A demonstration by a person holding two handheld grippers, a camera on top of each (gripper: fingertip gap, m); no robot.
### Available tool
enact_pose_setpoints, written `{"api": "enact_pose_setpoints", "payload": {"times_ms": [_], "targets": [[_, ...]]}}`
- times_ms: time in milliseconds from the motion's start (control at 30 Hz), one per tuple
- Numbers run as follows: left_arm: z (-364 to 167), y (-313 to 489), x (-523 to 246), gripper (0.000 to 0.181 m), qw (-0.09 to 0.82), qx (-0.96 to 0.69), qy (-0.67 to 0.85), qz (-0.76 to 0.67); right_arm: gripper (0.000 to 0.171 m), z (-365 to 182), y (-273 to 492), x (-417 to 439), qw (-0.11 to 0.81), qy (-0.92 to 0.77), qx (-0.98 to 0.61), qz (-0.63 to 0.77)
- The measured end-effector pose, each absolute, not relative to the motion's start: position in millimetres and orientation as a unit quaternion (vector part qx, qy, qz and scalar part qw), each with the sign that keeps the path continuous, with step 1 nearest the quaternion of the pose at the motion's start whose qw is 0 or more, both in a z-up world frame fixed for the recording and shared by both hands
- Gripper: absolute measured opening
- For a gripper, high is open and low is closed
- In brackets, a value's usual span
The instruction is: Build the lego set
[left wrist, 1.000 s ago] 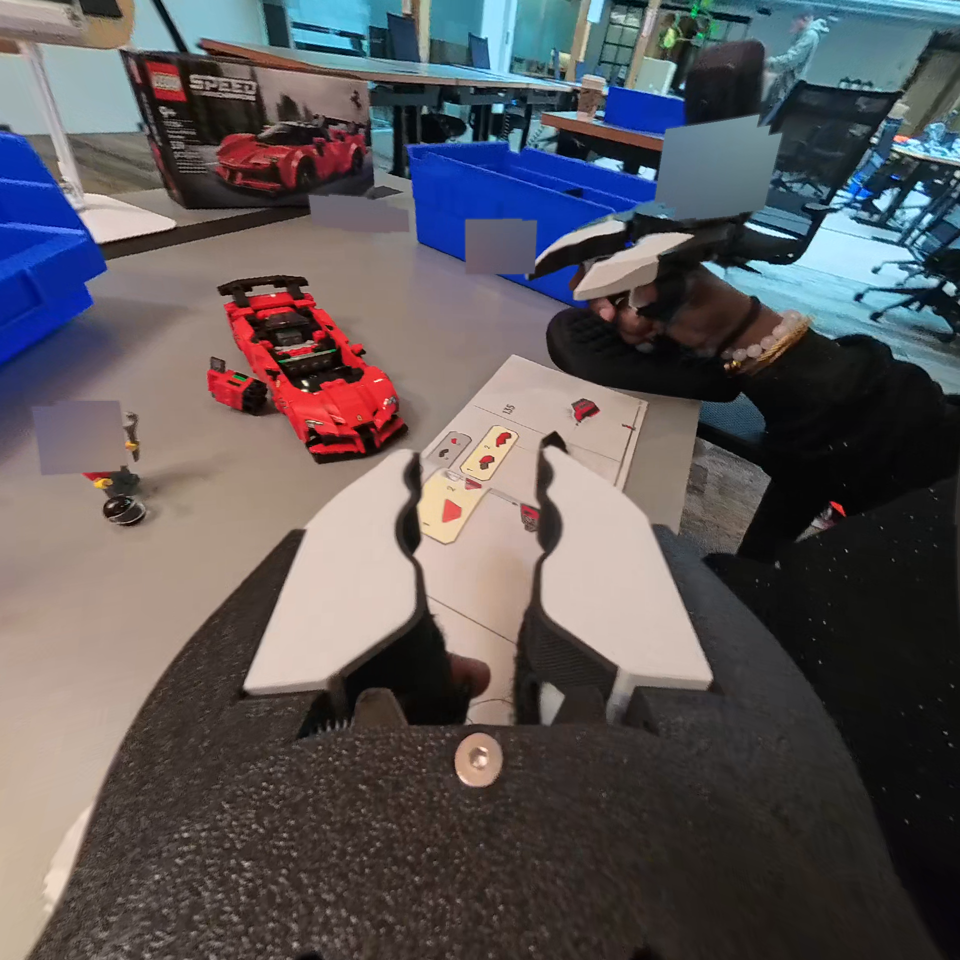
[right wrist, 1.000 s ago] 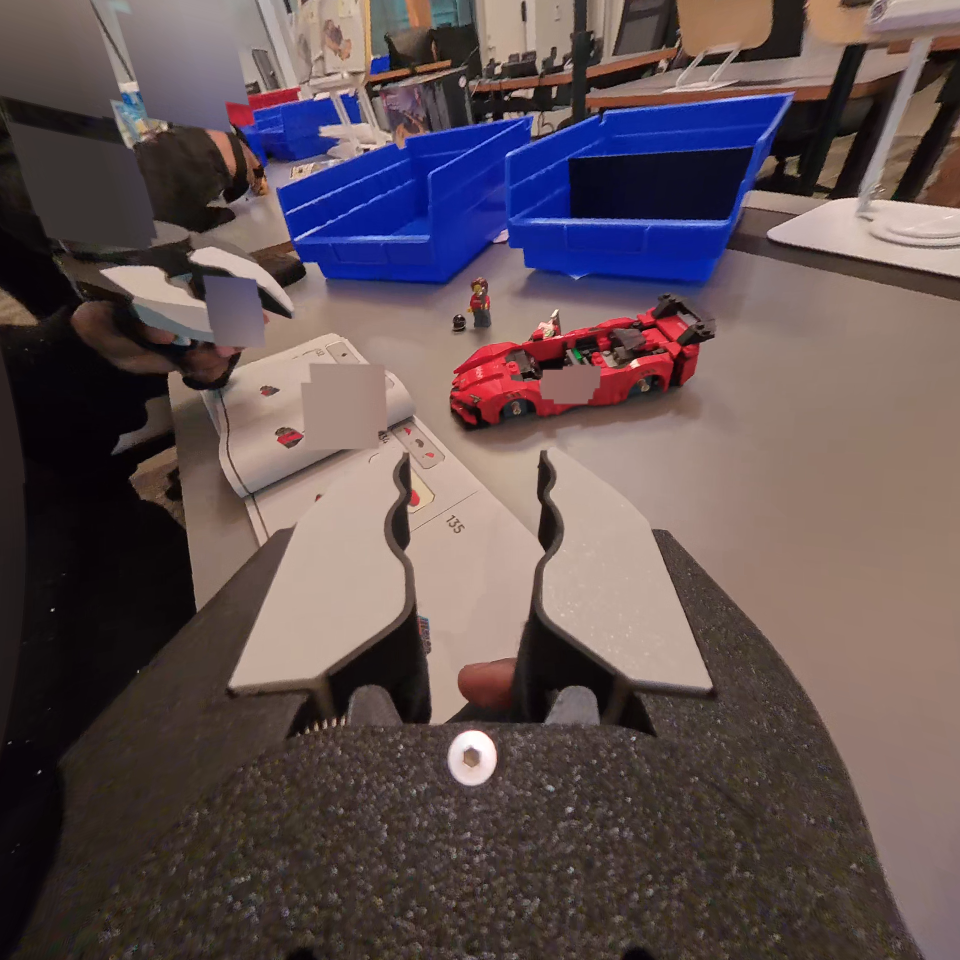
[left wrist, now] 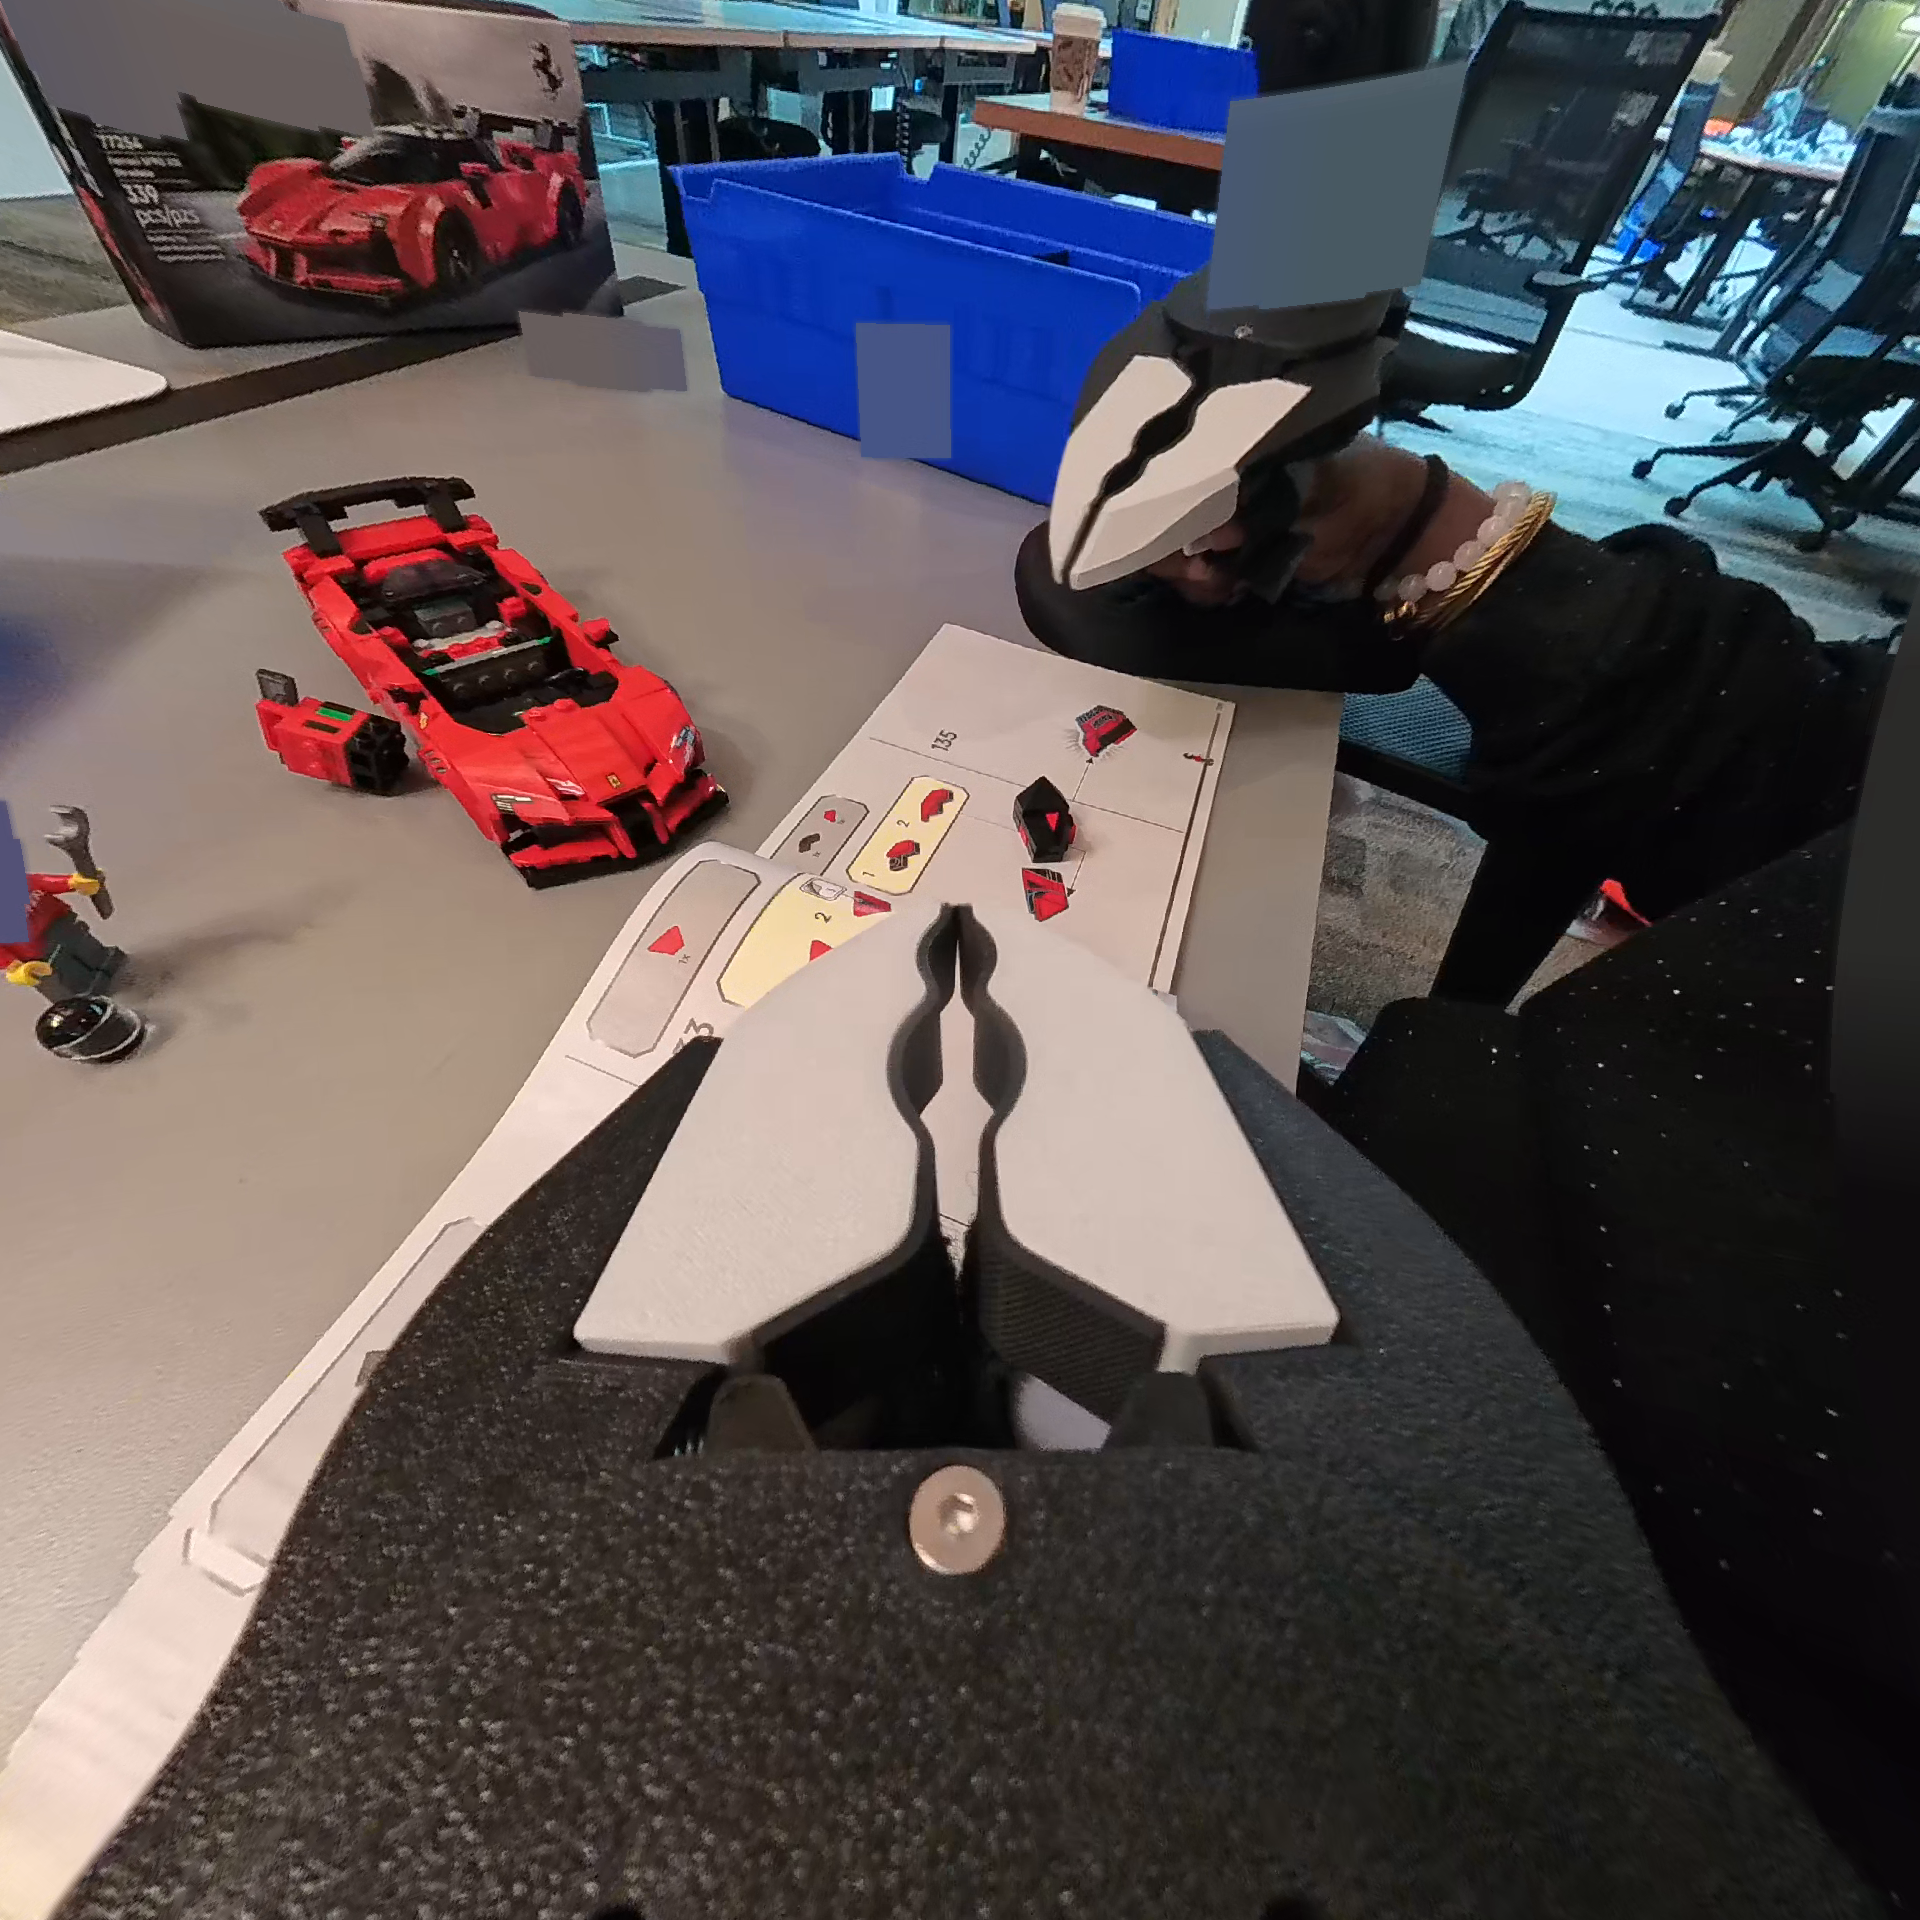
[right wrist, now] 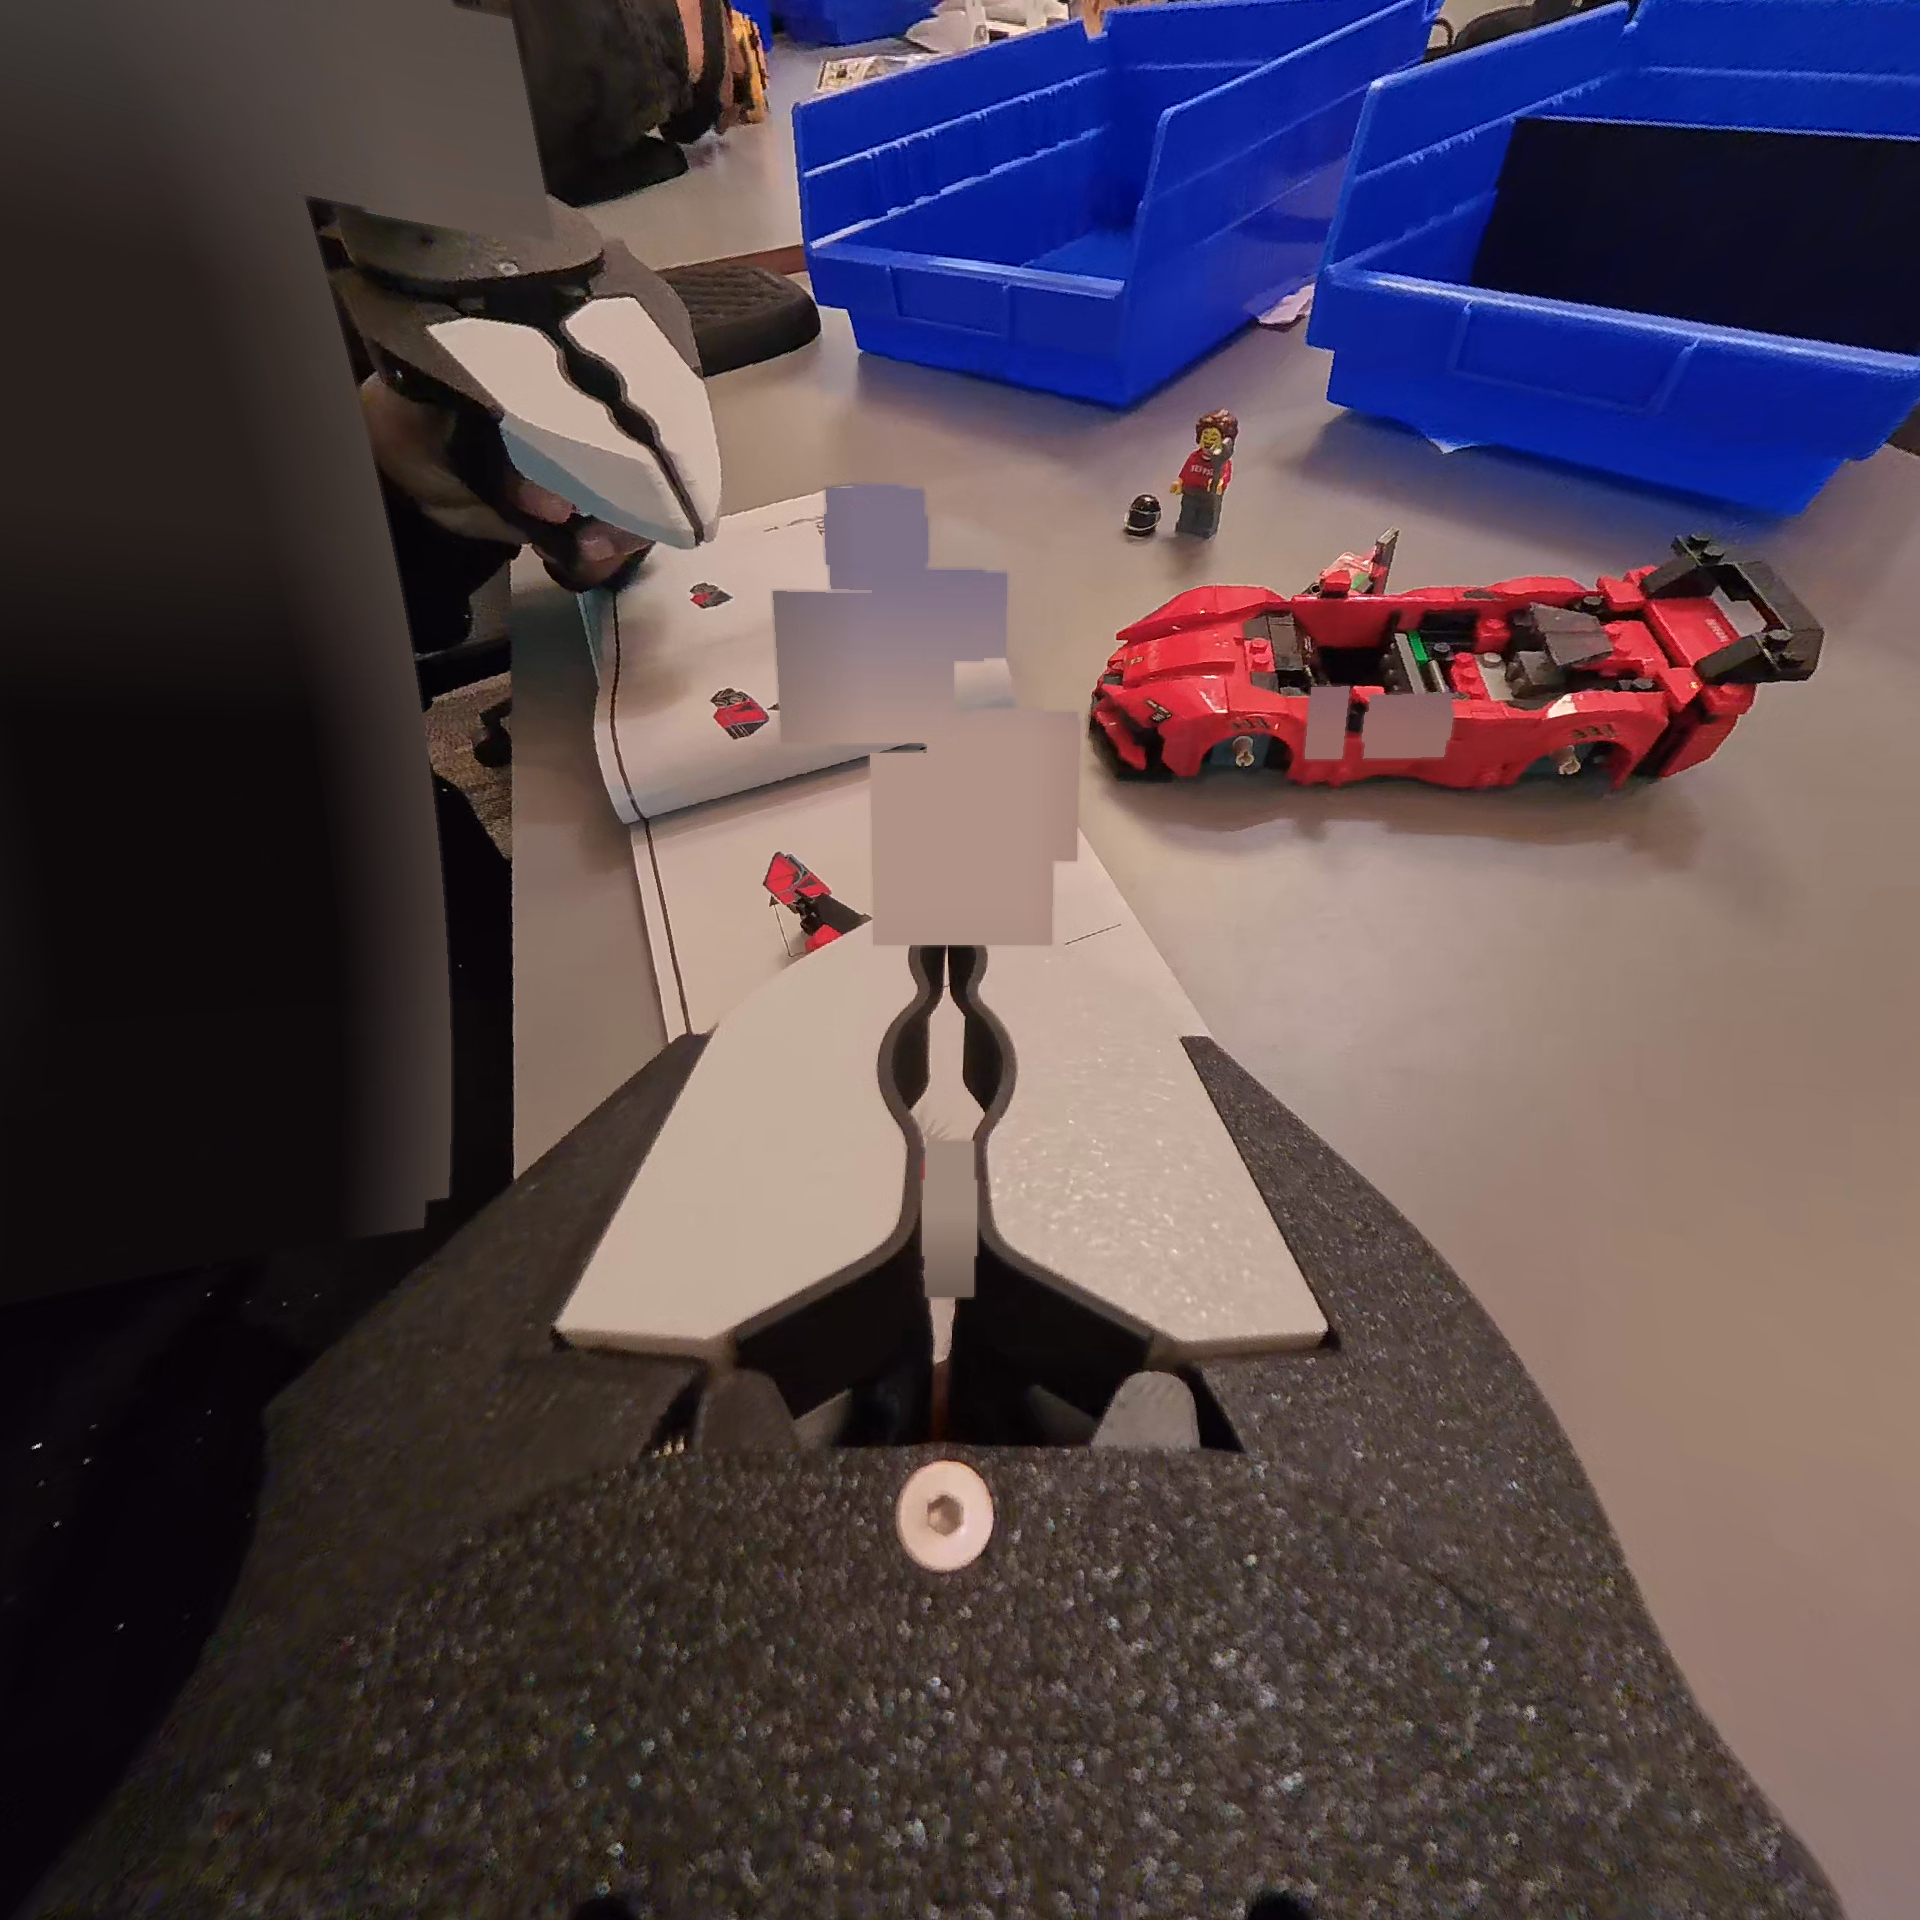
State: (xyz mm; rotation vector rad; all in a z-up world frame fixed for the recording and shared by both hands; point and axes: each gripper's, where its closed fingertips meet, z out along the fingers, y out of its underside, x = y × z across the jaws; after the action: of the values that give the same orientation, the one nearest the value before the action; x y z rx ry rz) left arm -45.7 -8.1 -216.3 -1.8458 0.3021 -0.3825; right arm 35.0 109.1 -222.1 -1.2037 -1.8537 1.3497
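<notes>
With jaws pressed together and nothing pinched, the left gripper and right gripper are being held over the instruction booklet while the nearly finished red car, at ten o'clock on the surface, is being left roofless, a red sub-assembly waiting beside it.

blue bins and office chairs behind.

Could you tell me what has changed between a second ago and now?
Both grippers closed: the left gripper and the right gripper were open and are now shut on nothing, and both cameras sit nearer the table. A small black and red piece now lies on the booklet. The red car, figure and helmet stayed put.
</notes>
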Motion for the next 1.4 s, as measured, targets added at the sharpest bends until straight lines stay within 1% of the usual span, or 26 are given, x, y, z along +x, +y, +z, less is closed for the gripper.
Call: {"api": "enact_pose_setpoints", "payload": {"times_ms": [33,167,367,400,433,600,633,667,800,833,867,900,1000,1033,1067,1100,1133,1167,1233,1267,1300,1367,1400], "targets": [[-215.8,-8.2,-46.1,0.000,0.579,-0.788,0.127,-0.166,0.000,-222.3,109.2,34.9,0.273,-0.689,-0.447,0.500],[-214.7,-8.5,-46.7,0.000,0.582,-0.785,0.125,-0.170,0.002,-223.6,111.2,33.6,0.273,-0.686,-0.455,0.497],[-217.9,-7.8,-45.0,0.000,0.575,-0.792,0.131,-0.161,0.000,-223.9,110.4,33.9,0.271,-0.688,-0.454,0.497],[-218.4,-7.7,-44.6,0.000,0.573,-0.793,0.133,-0.161,0.003,-223.8,111.3,33.5,0.273,-0.686,-0.456,0.497],[-219.0,-7.8,-44.1,0.000,0.571,-0.793,0.134,-0.161,0.000,-223.4,111.2,33.8,0.272,-0.685,-0.455,0.499],[-220.1,-7.5,-44.1,0.000,0.568,-0.796,0.132,-0.163,0.000,-222.5,111.0,34.1,0.278,-0.686,-0.452,0.497],[-220.0,-7.2,-44.7,0.000,0.568,-0.796,0.129,-0.163,0.003,-222.6,111.5,33.9,0.278,-0.685,-0.454,0.497],[-219.7,-7.1,-45.4,0.000,0.569,-0.796,0.127,-0.165,0.000,-222.1,110.6,34.5,0.275,-0.685,-0.452,0.500],[-217.9,-6.3,-49.9,0.008,0.573,-0.793,0.106,-0.178,0.000,-222.8,109.3,34.8,0.279,-0.690,-0.448,0.496],[-217.3,-6.6,-50.5,0.008,0.574,-0.791,0.102,-0.184,0.004,-222.7,110.9,34.1,0.283,-0.688,-0.451,0.493],[-216.1,-7.5,-49.9,0.003,0.577,-0.788,0.104,-0.190,0.010,-222.5,112.2,33.7,0.285,-0.685,-0.455,0.493],[-214.7,-8.5,-49.2,0.000,0.580,-0.784,0.107,-0.193,0.001,-221.8,111.5,34.3,0.282,-0.685,-0.452,0.497],[-213.9,-8.4,-50.0,0.000,0.584,-0.783,0.105,-0.189,0.000,-221.2,111.9,34.4,0.284,-0.683,-0.452,0.498],[-214.0,-7.9,-50.4,0.001,0.584,-0.783,0.103,-0.188,0.002,-221.3,113.2,33.9,0.285,-0.681,-0.456,0.497],[-214.0,-7.6,-50.7,0.004,0.583,-0.783,0.102,-0.189,0.010,-221.4,114.4,33.3,0.286,-0.679,-0.460,0.496],[-213.9,-7.8,-50.3,0.006,0.583,-0.783,0.102,-0.193,0.010,-221.5,114.9,33.3,0.284,-0.677,-0.462,0.497],[-213.3,-8.4,-49.9,0.006,0.584,-0.781,0.104,-0.196,0.000,-220.8,112.9,34.3,0.280,-0.679,-0.456,0.502],[-212.5,-9.0,-49.5,0.001,0.586,-0.779,0.106,-0.196,0.000,-220.5,111.4,35.1,0.280,-0.682,-0.451,0.503],[-212.4,-9.8,-47.4,0.000,0.586,-0.778,0.114,-0.195,0.000,-221.0,112.9,34.2,0.289,-0.682,-0.454,0.495],[-213.4,-9.6,-46.7,0.000,0.583,-0.780,0.116,-0.194,0.004,-221.3,114.4,33.4,0.293,-0.680,-0.458,0.492],[-214.6,-9.0,-46.7,0.000,0.580,-0.783,0.116,-0.191,0.012,-221.6,115.4,33.0,0.293,-0.678,-0.461,0.491],[-216.8,-8.2,-46.1,0.008,0.574,-0.788,0.118,-0.188,0.000,-220.8,112.1,34.6,0.284,-0.682,-0.453,0.499],[-217.1,-8.3,-45.5,0.008,0.573,-0.789,0.120,-0.189,0.000,-220.7,110.2,35.6,0.282,-0.686,-0.447,0.501]]}}
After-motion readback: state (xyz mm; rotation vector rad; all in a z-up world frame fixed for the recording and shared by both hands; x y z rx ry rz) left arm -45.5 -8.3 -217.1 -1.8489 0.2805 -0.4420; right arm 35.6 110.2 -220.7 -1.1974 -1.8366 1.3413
